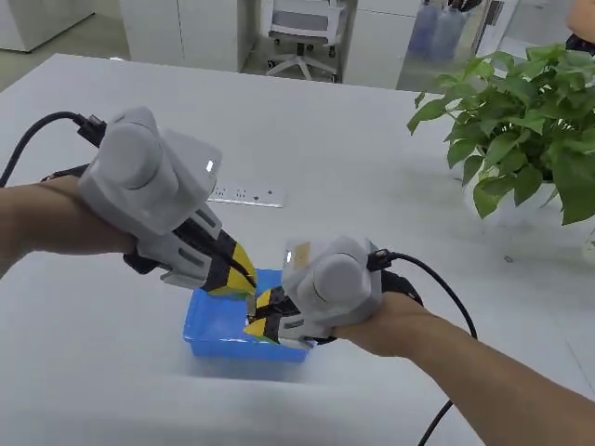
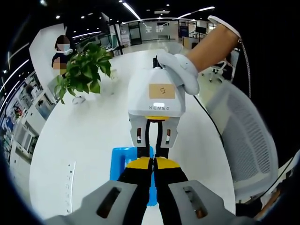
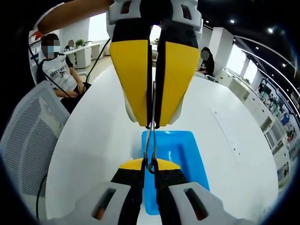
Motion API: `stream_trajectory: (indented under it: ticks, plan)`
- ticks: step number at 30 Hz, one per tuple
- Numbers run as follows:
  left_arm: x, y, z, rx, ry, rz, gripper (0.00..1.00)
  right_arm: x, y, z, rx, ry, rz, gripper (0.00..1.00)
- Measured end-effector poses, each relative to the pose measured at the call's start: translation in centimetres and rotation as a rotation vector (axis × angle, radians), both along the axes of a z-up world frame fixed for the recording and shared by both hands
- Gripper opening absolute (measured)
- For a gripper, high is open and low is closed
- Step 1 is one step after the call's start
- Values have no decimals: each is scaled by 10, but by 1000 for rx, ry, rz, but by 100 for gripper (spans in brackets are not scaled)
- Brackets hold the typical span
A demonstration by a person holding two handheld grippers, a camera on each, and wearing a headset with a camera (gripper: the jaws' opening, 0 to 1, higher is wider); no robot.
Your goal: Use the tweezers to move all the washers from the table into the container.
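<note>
Over the white desk (image 1: 372, 186) the two tools meet tip to tip just above the one blue container (image 1: 218, 327). The left tool (image 1: 237, 274) comes in from the left and the right tool (image 1: 260, 316) from the near right. In the right gripper view a single pair of thin metal tweezers (image 3: 151, 140) runs between them. One end is nipped in the right tool's narrow yellow tips. The other end sits between the left tool's tips, which are drawn almost together.

The container stands on open desk with bare surface on every side. One power strip (image 1: 244, 196) lies flat beyond it, apart from it. One potted plant (image 1: 530, 121) stands well off to the right, its leaves reaching over the desk. The desk's far edge runs across the top of the head view, with one office chair (image 1: 302, 28) on the floor behind it.
</note>
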State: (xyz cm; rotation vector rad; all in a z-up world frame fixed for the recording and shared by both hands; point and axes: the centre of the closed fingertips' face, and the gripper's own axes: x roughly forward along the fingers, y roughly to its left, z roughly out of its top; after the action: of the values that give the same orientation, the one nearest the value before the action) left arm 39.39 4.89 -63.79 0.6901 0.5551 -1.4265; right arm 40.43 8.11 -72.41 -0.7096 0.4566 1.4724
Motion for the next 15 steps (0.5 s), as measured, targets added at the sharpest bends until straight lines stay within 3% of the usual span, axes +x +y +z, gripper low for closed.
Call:
stream_trajectory:
  ticks: [15]
  plan:
    - [25, -3, -23, -8, 28, 5, 5, 24, -8, -25, -22, 25, -12, 9]
